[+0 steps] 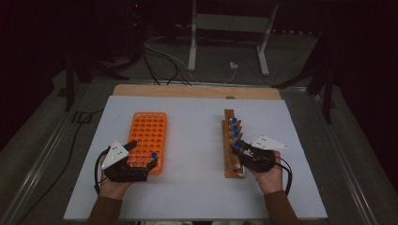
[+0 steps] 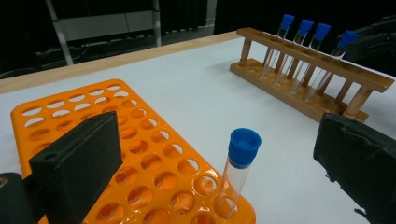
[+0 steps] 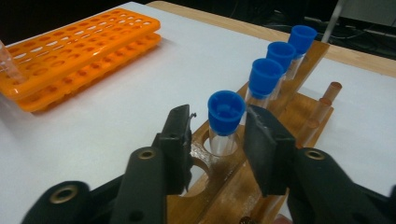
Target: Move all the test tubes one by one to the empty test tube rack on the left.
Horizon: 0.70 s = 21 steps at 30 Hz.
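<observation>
A wooden tube rack holds several clear tubes with blue caps. My right gripper stands over its near end, jaws on either side of the nearest tube, with narrow gaps between the pads and the glass. An orange tube rack lies at the left, and one blue-capped tube stands upright in its near right corner. My left gripper is open wide at that corner, its pads well apart from the tube.
Both racks rest on a white sheet laid over a wooden tabletop. The orange rack's other holes are vacant. Beyond the table are a metal stand and cables on the floor.
</observation>
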Each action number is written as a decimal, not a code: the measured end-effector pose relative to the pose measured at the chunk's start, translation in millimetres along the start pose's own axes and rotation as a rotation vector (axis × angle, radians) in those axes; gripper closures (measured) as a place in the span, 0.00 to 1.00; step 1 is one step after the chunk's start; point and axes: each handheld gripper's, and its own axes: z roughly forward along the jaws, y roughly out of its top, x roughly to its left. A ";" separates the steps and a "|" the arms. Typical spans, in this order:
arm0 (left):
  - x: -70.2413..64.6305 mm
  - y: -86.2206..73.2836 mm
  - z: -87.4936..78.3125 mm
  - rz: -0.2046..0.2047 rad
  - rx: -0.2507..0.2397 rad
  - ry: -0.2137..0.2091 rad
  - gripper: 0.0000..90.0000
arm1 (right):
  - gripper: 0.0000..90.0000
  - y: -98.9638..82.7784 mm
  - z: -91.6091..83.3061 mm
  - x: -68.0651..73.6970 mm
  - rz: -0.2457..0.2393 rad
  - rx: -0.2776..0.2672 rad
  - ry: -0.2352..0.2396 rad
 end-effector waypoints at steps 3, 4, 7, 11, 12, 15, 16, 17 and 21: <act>-0.5 -0.5 0.2 0.000 0.003 -0.001 0.02 | 0.73 -0.1 1.0 0.1 -0.003 0.001 -0.002; -0.5 -0.6 0.2 0.001 0.004 -0.001 0.02 | 0.73 -0.2 1.5 -0.2 -0.004 0.003 -0.002; -0.5 -0.8 0.3 0.001 0.005 -0.001 0.02 | 0.74 -0.6 2.6 -0.5 -0.004 0.006 -0.005; -0.1 -1.1 0.1 0.002 0.007 0.000 0.02 | 0.75 -1.0 4.7 0.2 -0.005 0.004 -0.015; -0.1 -1.2 0.0 0.002 0.006 -0.001 0.02 | 0.76 -1.3 5.3 0.7 -0.006 0.006 -0.017; -0.1 -1.4 -0.2 0.005 0.009 0.000 0.02 | 0.79 -2.0 7.4 2.3 -0.018 0.014 -0.022; -0.1 -1.5 -0.1 0.004 0.009 0.001 0.02 | 0.81 -2.2 8.1 2.8 -0.022 0.016 -0.024; -0.1 -1.6 -0.2 0.005 0.010 0.002 0.02 | 0.82 -2.3 8.6 3.2 -0.020 0.018 -0.024; -0.2 -1.7 -0.2 0.007 0.010 0.002 0.02 | 0.85 -2.3 9.2 4.1 -0.024 0.016 -0.039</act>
